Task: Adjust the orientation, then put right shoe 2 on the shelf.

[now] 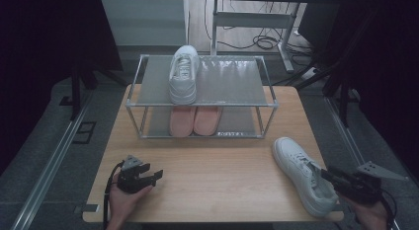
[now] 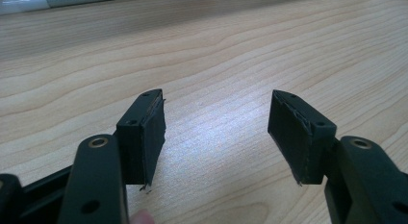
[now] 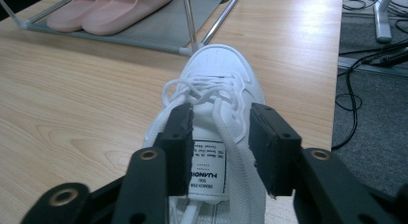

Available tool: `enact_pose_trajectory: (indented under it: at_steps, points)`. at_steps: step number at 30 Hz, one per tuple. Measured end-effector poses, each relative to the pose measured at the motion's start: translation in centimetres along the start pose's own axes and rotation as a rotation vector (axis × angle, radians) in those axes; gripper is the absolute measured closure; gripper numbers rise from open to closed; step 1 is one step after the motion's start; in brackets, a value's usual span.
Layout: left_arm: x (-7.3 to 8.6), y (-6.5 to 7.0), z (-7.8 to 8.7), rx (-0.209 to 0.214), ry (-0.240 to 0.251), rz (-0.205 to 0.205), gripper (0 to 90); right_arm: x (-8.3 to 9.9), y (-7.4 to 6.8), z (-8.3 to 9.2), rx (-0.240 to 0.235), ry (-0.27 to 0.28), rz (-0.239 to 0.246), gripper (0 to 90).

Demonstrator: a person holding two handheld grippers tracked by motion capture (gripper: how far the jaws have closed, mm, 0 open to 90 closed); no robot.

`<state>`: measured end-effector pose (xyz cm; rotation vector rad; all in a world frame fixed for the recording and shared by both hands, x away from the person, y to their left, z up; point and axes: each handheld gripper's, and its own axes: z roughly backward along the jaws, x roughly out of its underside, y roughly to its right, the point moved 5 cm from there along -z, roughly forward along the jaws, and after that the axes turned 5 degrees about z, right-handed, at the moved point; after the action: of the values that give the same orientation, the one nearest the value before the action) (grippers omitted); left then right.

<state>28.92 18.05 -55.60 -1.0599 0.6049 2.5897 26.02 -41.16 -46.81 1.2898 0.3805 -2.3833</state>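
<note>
White sneaker (image 3: 216, 89), pink slippers (image 3: 106, 12)

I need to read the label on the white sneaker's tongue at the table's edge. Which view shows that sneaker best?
The right gripper view: the sneaker lies close up, laces and tongue label clear, between the right gripper and its parted jaws. The high view shows the sneaker whole but small, at the table's right edge. The left gripper view gives bare tabletop.

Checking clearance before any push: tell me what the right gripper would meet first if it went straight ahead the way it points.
Most likely the white sneaker: the right gripper has its open jaws on either side of the tongue, though depth is unclear.
</note>
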Motion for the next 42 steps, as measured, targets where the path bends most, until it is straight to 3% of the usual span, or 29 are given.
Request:
enact_pose_trajectory:
  at_steps: [16,25,30,42]
  points:
    - [0.0,0.1,-0.3,0.003,-0.01,-0.003,38.6,1.2,1.1,-1.6,0.035,-0.071,-0.016,53.0]
    - [0.0,0.2,-0.3,0.005,-0.01,-0.006,38.5,1.0,0.8,-3.0,0.039,-0.13,0.015,53.6]
    - [0.1,0.1,-0.4,0.004,-0.012,-0.008,38.5,0.9,1.1,-4.6,0.047,-0.18,0.026,60.1]
    - [0.1,0.1,-0.3,0.004,-0.011,-0.007,38.5,0.9,1.5,-4.9,0.088,-0.19,-0.01,80.0]
